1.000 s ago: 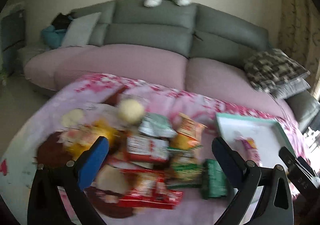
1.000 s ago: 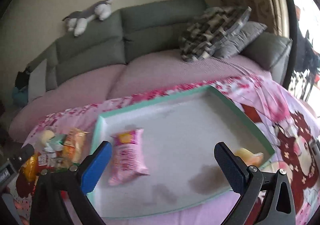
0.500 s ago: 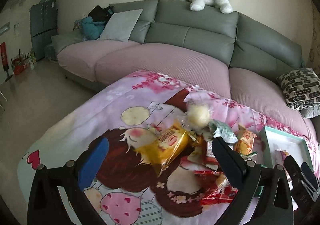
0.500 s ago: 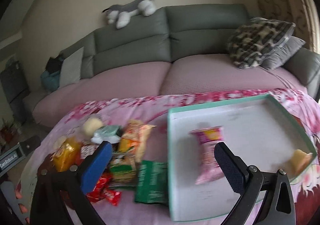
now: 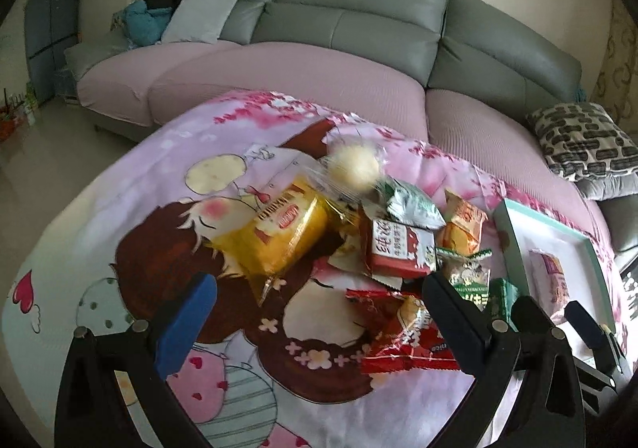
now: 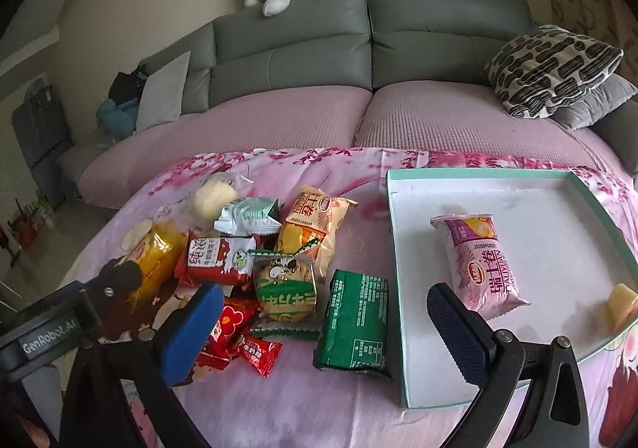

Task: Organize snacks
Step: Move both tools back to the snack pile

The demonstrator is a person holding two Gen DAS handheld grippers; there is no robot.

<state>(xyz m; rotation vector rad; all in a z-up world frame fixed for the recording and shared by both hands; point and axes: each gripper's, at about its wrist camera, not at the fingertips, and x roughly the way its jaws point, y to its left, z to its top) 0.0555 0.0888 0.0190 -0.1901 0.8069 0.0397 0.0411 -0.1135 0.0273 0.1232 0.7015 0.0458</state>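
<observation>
Right wrist view: right gripper [image 6: 323, 332] spread wide, empty, above green packet [image 6: 355, 324] beside teal tray [image 6: 398, 288] holding pink snack bag [image 6: 482, 264]. Left gripper [image 5: 319, 324] likewise gaping, over snack pile [image 5: 359, 240] on pink cloth [image 5: 159, 177].

Both grippers look the same: black plastic frames with triangular cutouts, silver screws just behind each finger. On the right gripper [image 6: 323, 328] one pad's bright blue, the other dark textured navy. Left gripper [image 5: 319, 328] has a "GenRobot.AI" label further back on its body.
</observation>
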